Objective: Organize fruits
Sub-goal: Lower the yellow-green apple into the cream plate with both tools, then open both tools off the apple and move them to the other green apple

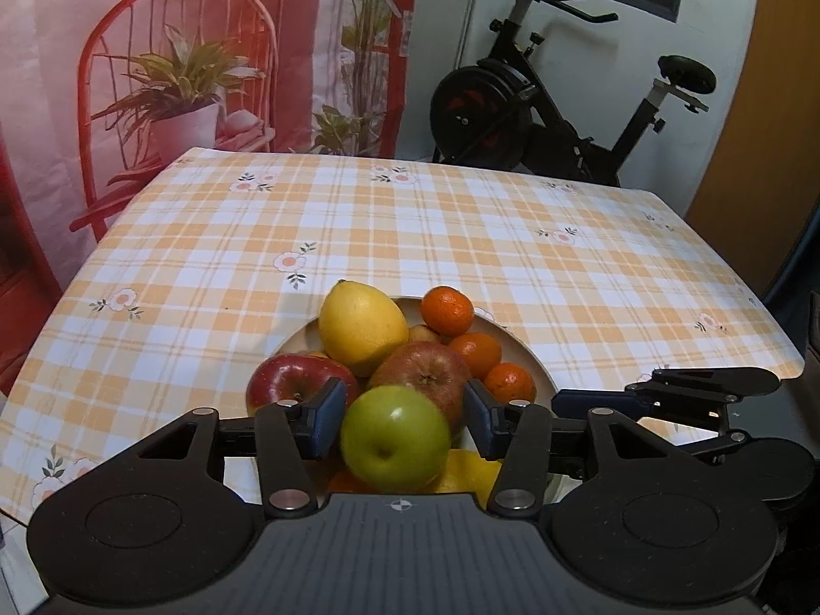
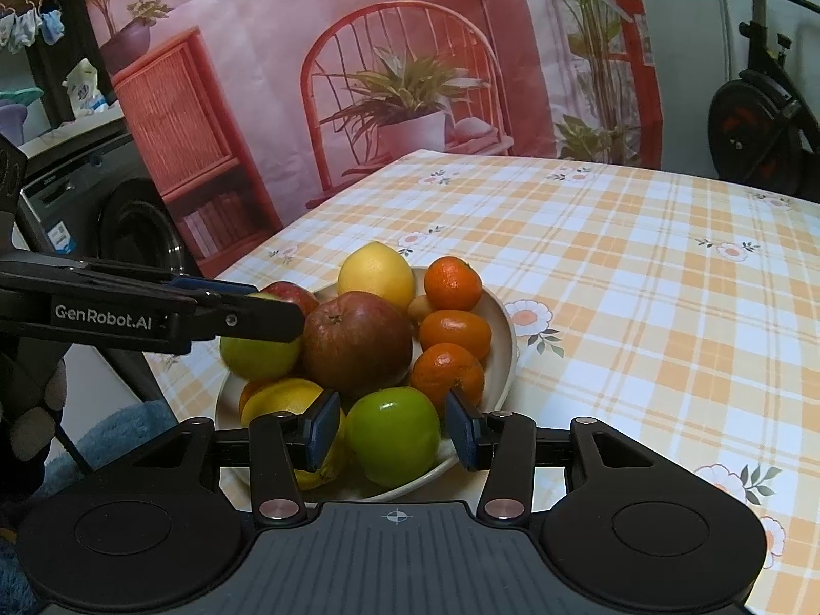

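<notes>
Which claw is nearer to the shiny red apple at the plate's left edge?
Left. The left claw sits right beside the shiny red apple; the right claw is at the plate's opposite side.

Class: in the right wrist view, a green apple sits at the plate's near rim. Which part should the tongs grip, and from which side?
Grip the near green apple across its round middle, one pad on each flank, coming in from the plate's near rim. It sits at that edge with nothing in front and the red-brown apple close behind; the open right tongs flank it.
</notes>
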Action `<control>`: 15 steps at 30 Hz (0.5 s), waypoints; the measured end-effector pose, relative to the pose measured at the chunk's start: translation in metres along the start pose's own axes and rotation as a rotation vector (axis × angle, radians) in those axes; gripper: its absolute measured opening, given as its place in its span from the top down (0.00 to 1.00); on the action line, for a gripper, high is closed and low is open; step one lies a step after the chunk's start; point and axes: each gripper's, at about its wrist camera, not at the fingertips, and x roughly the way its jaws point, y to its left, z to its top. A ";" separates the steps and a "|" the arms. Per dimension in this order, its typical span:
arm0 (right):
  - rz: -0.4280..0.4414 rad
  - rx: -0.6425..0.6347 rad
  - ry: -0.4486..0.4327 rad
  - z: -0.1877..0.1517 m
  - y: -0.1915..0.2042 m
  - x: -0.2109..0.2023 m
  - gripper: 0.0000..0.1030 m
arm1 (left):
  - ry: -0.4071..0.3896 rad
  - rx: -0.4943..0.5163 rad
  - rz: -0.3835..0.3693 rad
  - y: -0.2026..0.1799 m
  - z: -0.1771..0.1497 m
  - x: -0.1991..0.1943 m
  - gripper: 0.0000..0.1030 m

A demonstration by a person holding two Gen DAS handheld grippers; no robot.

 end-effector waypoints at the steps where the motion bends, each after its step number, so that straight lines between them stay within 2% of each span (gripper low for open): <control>1: 0.000 0.000 -0.001 0.000 0.000 0.000 0.59 | 0.002 -0.001 0.004 0.001 0.000 0.001 0.48; 15: 0.004 0.000 0.001 0.001 0.000 0.000 0.59 | 0.004 -0.002 0.015 0.001 -0.001 0.001 0.48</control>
